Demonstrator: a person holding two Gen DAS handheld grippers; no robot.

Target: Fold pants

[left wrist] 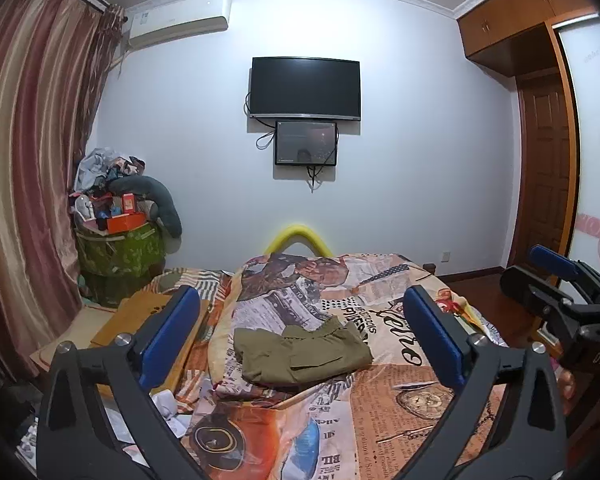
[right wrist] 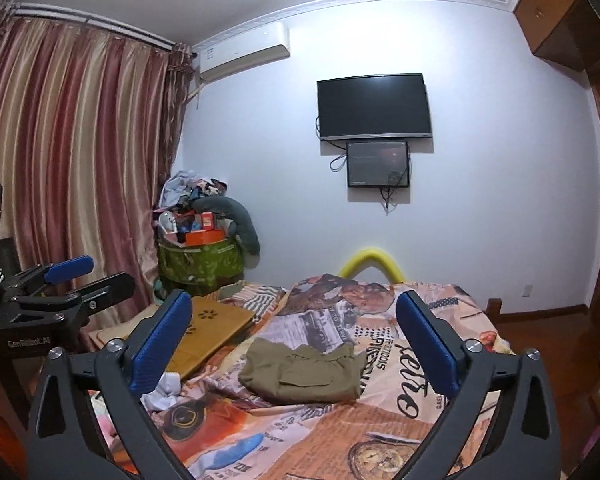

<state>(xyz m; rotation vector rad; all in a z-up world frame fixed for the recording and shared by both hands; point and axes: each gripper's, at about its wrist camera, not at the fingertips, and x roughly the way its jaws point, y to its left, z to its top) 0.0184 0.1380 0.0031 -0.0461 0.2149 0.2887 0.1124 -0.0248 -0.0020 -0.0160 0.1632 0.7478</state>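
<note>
Olive-green pants lie folded into a compact rectangle on the printed quilt of the bed, a flap pocket facing up. They also show in the right wrist view. My left gripper is open and empty, held above and short of the pants. My right gripper is open and empty, likewise raised over the near part of the bed. The right gripper shows at the right edge of the left wrist view, the left gripper at the left edge of the right wrist view.
A wooden lap board lies on the bed left of the pants, with white crumpled cloth near it. A cluttered green basket stands in the corner by the curtain. A TV hangs on the far wall. Wooden floor lies right of the bed.
</note>
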